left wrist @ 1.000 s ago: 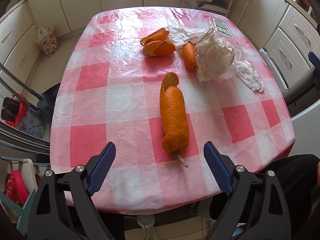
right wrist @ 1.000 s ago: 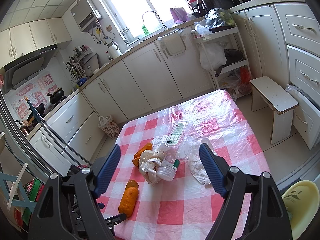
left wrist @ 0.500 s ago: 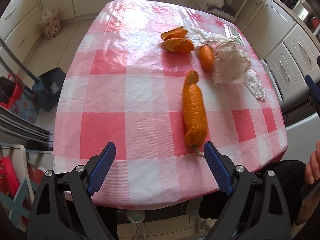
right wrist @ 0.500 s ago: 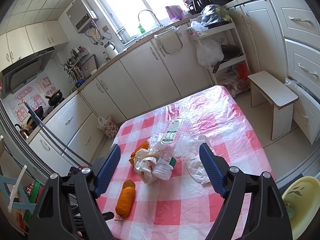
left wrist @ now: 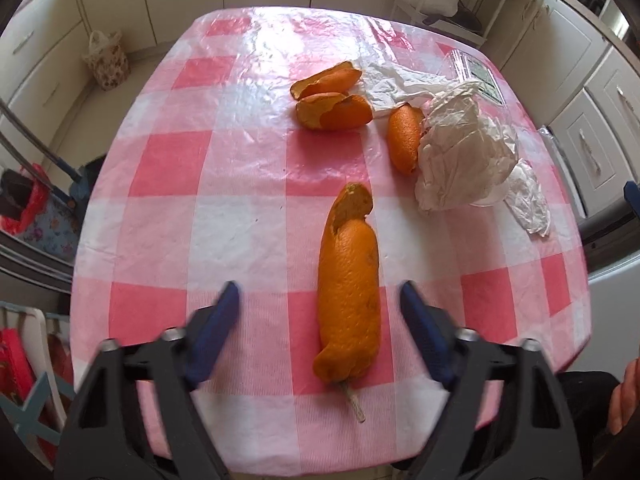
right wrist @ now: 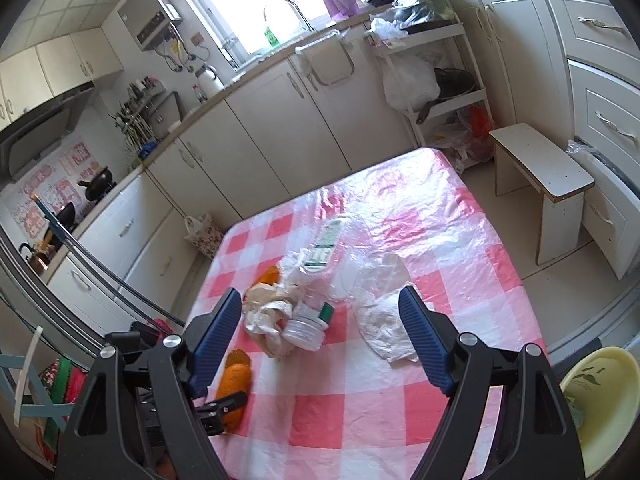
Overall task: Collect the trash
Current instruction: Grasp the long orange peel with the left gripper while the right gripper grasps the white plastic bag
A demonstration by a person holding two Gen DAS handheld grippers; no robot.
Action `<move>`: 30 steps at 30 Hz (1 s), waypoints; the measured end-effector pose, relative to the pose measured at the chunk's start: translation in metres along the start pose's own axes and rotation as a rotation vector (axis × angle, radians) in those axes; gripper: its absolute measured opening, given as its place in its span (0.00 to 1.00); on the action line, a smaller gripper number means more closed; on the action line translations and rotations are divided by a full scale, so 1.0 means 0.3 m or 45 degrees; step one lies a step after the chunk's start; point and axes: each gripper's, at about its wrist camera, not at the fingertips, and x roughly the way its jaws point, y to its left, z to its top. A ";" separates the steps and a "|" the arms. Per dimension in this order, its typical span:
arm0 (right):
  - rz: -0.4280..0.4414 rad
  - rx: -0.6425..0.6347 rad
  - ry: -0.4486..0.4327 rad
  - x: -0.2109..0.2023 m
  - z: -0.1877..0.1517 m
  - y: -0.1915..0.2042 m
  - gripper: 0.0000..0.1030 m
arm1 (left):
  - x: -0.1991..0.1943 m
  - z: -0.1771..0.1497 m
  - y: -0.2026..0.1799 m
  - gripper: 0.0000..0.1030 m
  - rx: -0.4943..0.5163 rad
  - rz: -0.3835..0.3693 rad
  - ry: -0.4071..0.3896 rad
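In the left wrist view, the left gripper [left wrist: 320, 300] straddles the long orange peel [left wrist: 349, 292], which lies lengthwise on the near part of the checked table [left wrist: 160, 216]. Its jaws have just been closing, with the peel between them but daylight on both sides, so nothing is pinched yet. To grip well, I would lower until the tips nearly meet the cloth, keep the peel centred, and close across its thick middle, not the thin stem end. In the right wrist view, the right gripper [right wrist: 322, 312] hangs wide open and empty above the crumpled paper [right wrist: 266, 320] and the small white tub [right wrist: 306, 326] farther along; it should stay clear of the left.
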 end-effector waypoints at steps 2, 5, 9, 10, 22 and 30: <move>-0.016 -0.004 0.034 0.020 0.002 -0.015 0.75 | -0.004 0.002 -0.011 0.24 0.016 -0.039 0.006; -0.053 -0.047 0.097 0.058 -0.002 -0.020 0.75 | -0.021 -0.004 0.016 0.22 -0.020 -0.066 -0.008; -0.070 -0.067 0.154 0.097 -0.004 -0.025 0.75 | -0.070 -0.008 0.089 0.21 -0.078 -0.096 -0.062; -0.054 -0.099 0.153 0.099 -0.008 -0.006 0.75 | -0.074 -0.005 0.098 0.21 -0.088 -0.097 -0.065; -0.070 -0.296 0.218 0.175 -0.046 0.135 0.75 | -0.104 -0.036 0.156 0.22 -0.120 -0.164 -0.059; -0.351 -0.069 0.337 0.255 0.001 -0.095 0.75 | -0.122 -0.045 0.163 0.22 -0.122 -0.204 -0.060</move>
